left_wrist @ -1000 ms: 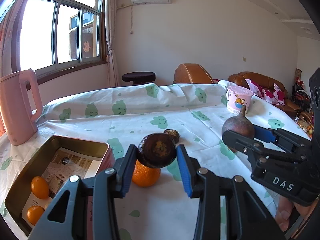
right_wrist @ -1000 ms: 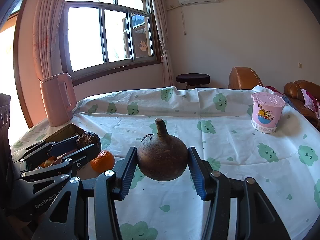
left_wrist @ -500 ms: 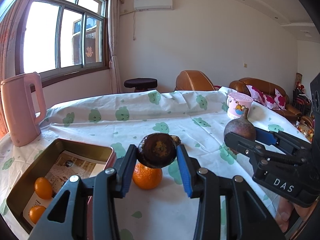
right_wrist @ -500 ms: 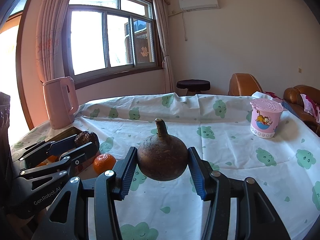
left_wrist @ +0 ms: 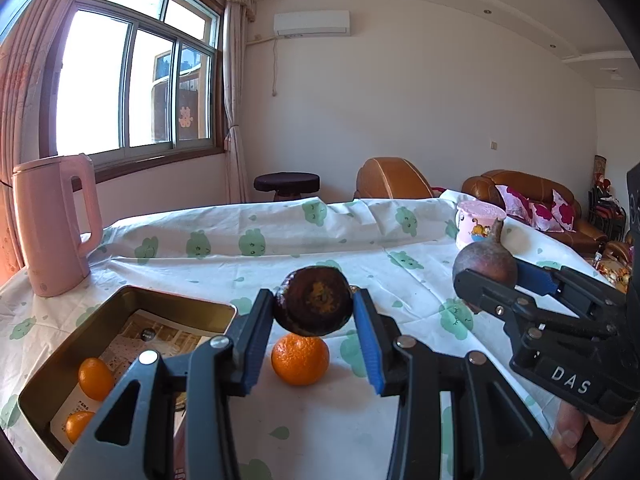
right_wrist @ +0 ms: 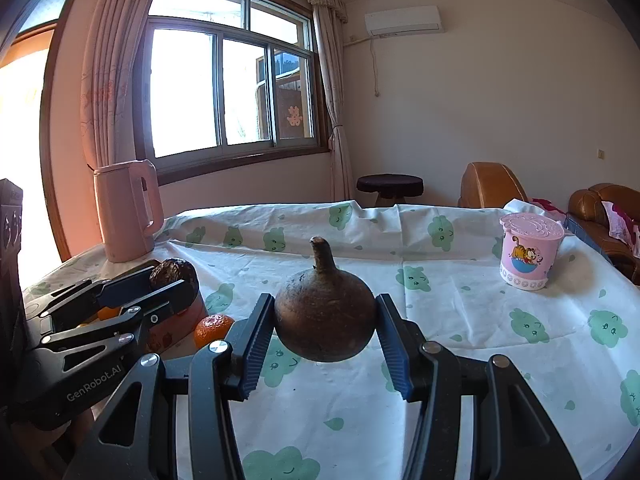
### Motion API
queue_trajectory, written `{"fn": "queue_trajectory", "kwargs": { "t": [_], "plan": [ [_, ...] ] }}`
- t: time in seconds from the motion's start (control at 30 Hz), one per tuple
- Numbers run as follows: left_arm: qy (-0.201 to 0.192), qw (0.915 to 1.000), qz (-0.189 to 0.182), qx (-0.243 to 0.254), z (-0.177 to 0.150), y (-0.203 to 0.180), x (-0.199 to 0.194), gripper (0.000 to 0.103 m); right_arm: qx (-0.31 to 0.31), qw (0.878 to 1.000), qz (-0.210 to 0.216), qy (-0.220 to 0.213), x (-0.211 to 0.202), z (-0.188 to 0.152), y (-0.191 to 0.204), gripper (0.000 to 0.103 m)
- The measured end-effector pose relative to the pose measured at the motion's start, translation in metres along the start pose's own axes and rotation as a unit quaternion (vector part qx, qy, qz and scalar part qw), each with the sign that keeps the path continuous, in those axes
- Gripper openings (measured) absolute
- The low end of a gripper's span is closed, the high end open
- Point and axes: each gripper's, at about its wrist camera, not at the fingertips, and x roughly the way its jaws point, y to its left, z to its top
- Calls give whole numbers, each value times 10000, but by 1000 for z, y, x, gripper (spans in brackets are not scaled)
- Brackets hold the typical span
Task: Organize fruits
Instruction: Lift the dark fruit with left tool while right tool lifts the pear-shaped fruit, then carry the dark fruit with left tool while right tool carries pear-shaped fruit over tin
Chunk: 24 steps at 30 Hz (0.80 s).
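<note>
Left wrist view: the left claw is closed tight on a dark fruit, held clear of the tabletop. Since a second ago the claw has risen and levelled; the tin now sits lower and to its left, with two small oranges inside. A bigger orange lies on the cloth directly beneath the held fruit, beside the tin. To the right, the right claw grips a brown gourd.

Right wrist view: the right claw is clamped on the gourd, stem up, also lifted higher than before. To its left, the left claw carries the dark fruit above the tin's edge, the orange just beside.

Both fruits seem securely lifted, so the pickups look finished; next each likely goes down into the tin.
</note>
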Motion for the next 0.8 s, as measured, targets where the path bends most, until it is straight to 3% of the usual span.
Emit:
{"fn": "queue_trajectory", "kwargs": {
  "t": [0.37,0.53,0.8],
  "plan": [
    [-188,9998,98,28,-1,1,-9,43,-179,9997,-82,-146,-6,-1,7,53],
    [-175,9996,219,-3,-3,11,-15,43,-240,9997,-20,-17,-1,-1,13,53],
    [-13,9981,530,-302,-2,56,-23,43,-250,9980,534,234,14,-1,46,53]
  ]
}}
